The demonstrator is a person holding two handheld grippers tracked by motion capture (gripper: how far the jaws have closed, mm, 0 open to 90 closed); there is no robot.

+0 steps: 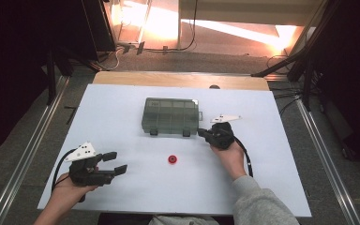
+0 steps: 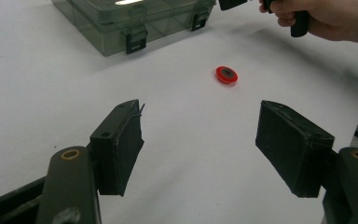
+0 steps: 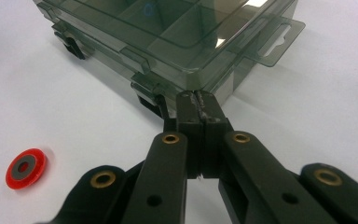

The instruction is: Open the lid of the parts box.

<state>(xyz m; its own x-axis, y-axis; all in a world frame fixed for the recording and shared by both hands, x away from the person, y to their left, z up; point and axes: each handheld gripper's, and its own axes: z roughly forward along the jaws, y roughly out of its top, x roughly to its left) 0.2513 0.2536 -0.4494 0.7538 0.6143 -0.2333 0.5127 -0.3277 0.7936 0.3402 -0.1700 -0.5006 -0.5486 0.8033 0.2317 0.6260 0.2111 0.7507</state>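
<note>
A smoky clear compartment box (image 1: 171, 116) lies closed on the white table top (image 1: 112, 108), its two dark latches facing me. A small red disc with a grey centre (image 1: 172, 159) lies flat in front of it. My right gripper (image 1: 201, 132) is shut, with nothing visible between the jaws. In the right gripper view the right gripper (image 3: 198, 99) has its tip right at the lower edge of the box (image 3: 168, 37), beside a latch; the red disc (image 3: 25, 168) lies off to the left. My left gripper (image 1: 116, 163) rests open at the near left. The left gripper (image 2: 200, 144) points toward the disc (image 2: 226, 74).
The white sheet ends near my forearms at the front and at a wooden strip (image 1: 178, 79) at the back. Metal rails (image 1: 33, 145) run along both sides of the table. In the left gripper view the box (image 2: 135, 18) and my right hand (image 2: 326, 16) lie farther off.
</note>
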